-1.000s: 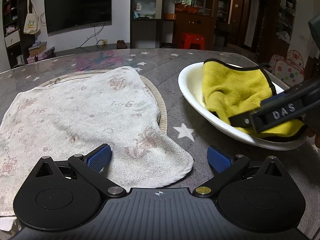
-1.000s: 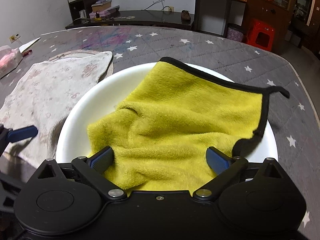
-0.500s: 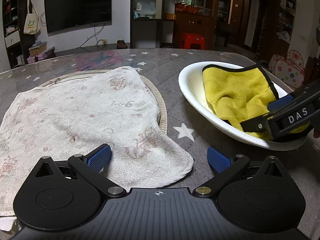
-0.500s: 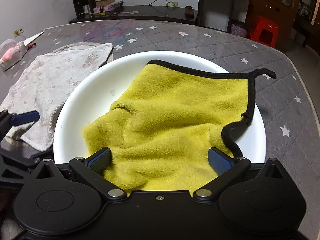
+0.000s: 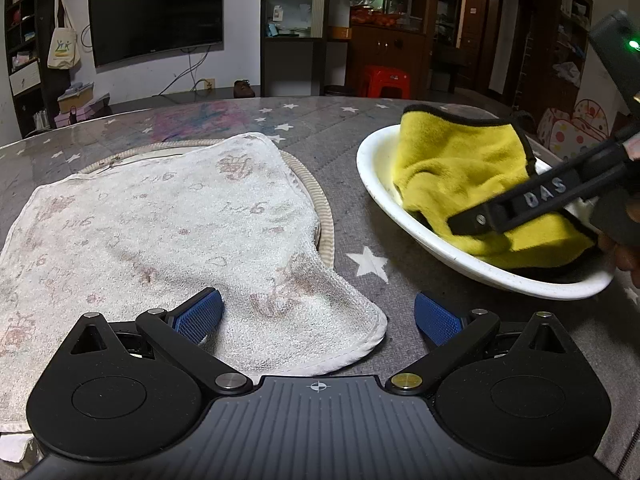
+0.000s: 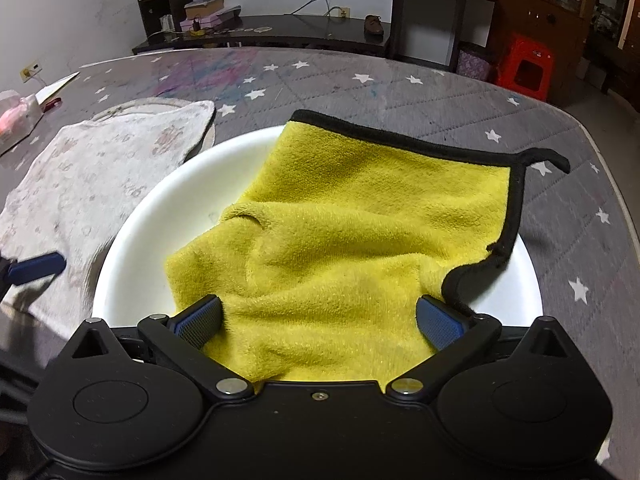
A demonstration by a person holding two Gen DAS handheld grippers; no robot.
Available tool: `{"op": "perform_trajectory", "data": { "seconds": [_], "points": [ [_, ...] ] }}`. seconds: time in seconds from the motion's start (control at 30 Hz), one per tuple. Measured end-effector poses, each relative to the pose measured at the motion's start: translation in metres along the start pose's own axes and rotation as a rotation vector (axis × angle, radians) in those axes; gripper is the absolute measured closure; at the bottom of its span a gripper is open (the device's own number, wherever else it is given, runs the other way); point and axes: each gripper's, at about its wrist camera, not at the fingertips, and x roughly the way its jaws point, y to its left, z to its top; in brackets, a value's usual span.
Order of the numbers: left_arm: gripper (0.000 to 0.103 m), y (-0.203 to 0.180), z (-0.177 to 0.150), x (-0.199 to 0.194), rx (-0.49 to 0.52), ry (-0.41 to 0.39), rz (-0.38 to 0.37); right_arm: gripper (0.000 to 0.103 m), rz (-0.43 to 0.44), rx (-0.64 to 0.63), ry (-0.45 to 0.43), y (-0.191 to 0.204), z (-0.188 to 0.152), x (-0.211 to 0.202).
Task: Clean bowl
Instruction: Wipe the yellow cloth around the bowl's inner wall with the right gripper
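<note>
Bowl (image 6: 168, 216) stands on the table (image 6: 400, 92), at the right of a pale towel (image 5: 160, 224) which lies flat over a round mat (image 5: 324, 220). It is white, wide and shallow, with a smooth rim. In the left view some small dark specks show on its outer wall near the rim. The bare inner wall on the left looks mostly clean, with perhaps one faint mark; the rest is hidden under the cloth.

A yellow cloth (image 6: 352, 248) with black edging lies crumpled in the bowl and covers most of the inside, and one far corner with a loop hangs out past the rim. The right gripper (image 6: 318, 316) is low over the near side of the bowl, its jaws wide apart, and the cloth is bunched between the blue pads (image 6: 200, 320). I judge that it pushes the cloth down and along the inner wall to wipe, rather than pinching it; the pads touch the cloth at both sides but they do not clamp it.

The left gripper (image 5: 318, 316) is over the near corner of the towel, jaws spread and nothing between them. It is apart from the bowl, so the bowl seems to be held in place only by its own weight. If the wiping push is strong, I think the bowl could slide on the table
</note>
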Motion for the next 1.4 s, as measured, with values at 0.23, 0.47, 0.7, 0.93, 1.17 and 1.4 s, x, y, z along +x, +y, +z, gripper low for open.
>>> {"op": "perform_trajectory", "data": {
  "seconds": [0.23, 0.47, 0.7, 0.93, 1.17, 1.4],
  "points": [
    [0.000, -0.001, 0.000, 0.000, 0.001, 0.000, 0.001, 0.000, 0.000, -0.001, 0.001, 0.000, -0.001, -0.001],
    [0.000, -0.001, 0.000, 0.000, 0.001, 0.000, 0.001, 0.000, 0.000, -0.003, 0.002, 0.000, -0.003, -0.002],
    [0.000, -0.001, 0.000, 0.001, 0.002, 0.000, 0.001, 0.000, 0.000, -0.004, 0.003, -0.001, -0.004, -0.003],
    [0.000, -0.001, 0.000, 0.001, 0.002, 0.000, 0.001, 0.000, 0.000, -0.005, 0.004, -0.001, -0.006, -0.004],
    [0.000, 0.000, 0.000, 0.002, 0.002, 0.000, 0.001, 0.000, 0.000, -0.006, 0.005, -0.001, -0.007, -0.005],
    [0.000, 0.000, 0.000, 0.003, 0.002, 0.000, 0.001, 0.000, 0.015, -0.011, 0.030, -0.008, -0.013, -0.012]
  ]
}}
